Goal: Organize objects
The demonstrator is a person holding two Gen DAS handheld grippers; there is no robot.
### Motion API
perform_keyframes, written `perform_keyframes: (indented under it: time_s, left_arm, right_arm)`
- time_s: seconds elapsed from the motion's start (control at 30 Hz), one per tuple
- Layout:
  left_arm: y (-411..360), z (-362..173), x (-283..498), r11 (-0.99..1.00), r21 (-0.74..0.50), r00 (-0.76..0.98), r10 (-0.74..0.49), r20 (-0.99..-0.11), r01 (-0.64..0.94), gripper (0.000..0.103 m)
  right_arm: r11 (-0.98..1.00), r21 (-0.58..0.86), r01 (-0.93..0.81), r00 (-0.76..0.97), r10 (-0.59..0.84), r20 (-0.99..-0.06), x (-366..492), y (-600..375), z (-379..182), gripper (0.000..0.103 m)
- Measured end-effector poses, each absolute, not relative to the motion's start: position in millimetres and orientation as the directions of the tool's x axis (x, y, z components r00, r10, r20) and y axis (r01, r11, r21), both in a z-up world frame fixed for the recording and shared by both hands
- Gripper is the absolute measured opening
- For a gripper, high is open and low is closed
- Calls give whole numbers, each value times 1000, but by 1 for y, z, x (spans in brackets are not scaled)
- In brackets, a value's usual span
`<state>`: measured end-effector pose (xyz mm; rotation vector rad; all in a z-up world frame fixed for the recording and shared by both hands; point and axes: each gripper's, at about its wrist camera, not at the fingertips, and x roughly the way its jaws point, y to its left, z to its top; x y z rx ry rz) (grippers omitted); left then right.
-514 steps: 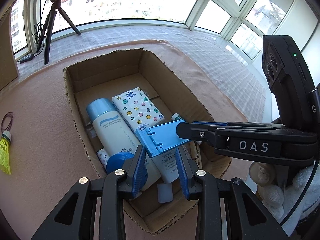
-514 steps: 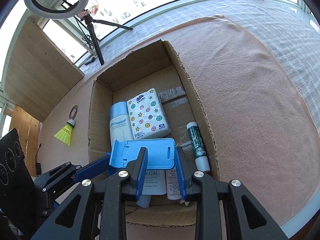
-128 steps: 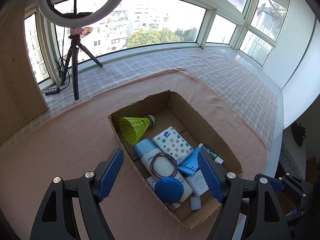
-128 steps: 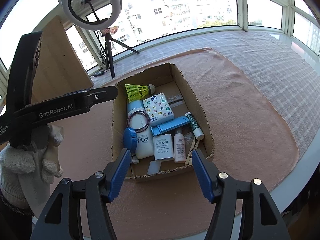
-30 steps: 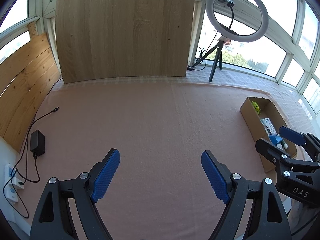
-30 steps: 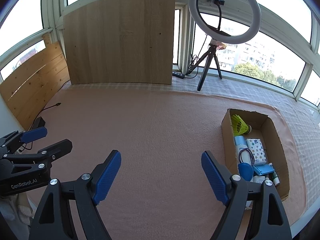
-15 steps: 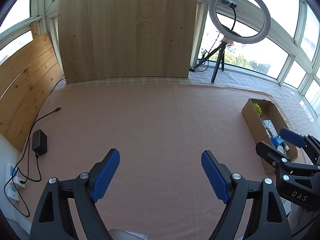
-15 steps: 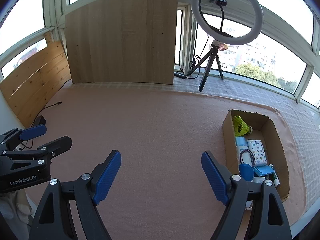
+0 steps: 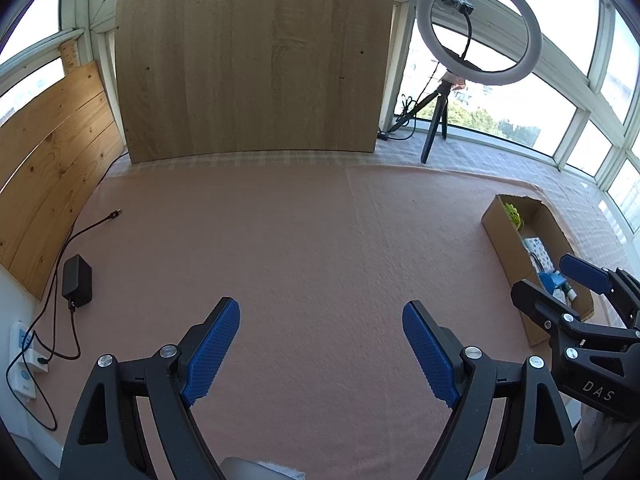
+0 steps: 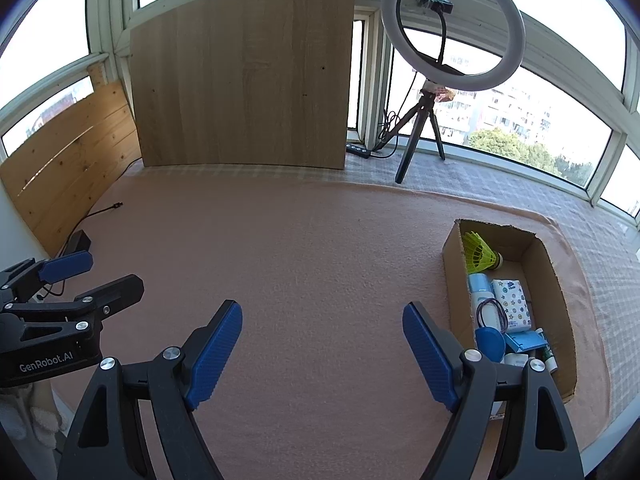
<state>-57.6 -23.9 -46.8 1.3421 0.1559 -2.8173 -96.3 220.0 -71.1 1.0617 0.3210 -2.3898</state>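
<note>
sunlit bay windows [image 10: 520,92] ring a pink carpeted floor [image 9: 300,240], with a wooden board [image 9: 252,60] leaning upright.

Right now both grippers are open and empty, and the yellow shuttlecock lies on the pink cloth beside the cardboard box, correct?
Not quite. The yellow shuttlecock lies inside the cardboard box, at its far end, not on the pink cloth; the right wrist view shows it. The left gripper and right gripper are indeed open and empty.
</note>
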Motion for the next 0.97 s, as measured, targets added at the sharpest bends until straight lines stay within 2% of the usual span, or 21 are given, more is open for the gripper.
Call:
perform_keyframes:
  time_s: [0.97]
  left_arm:
    - [-25,-44,-48,-996,-70,-650,15,-759,58,86]
  right_arm:
    - [-846,-13,533,-570,-347,-745,-95,221,-70,79]
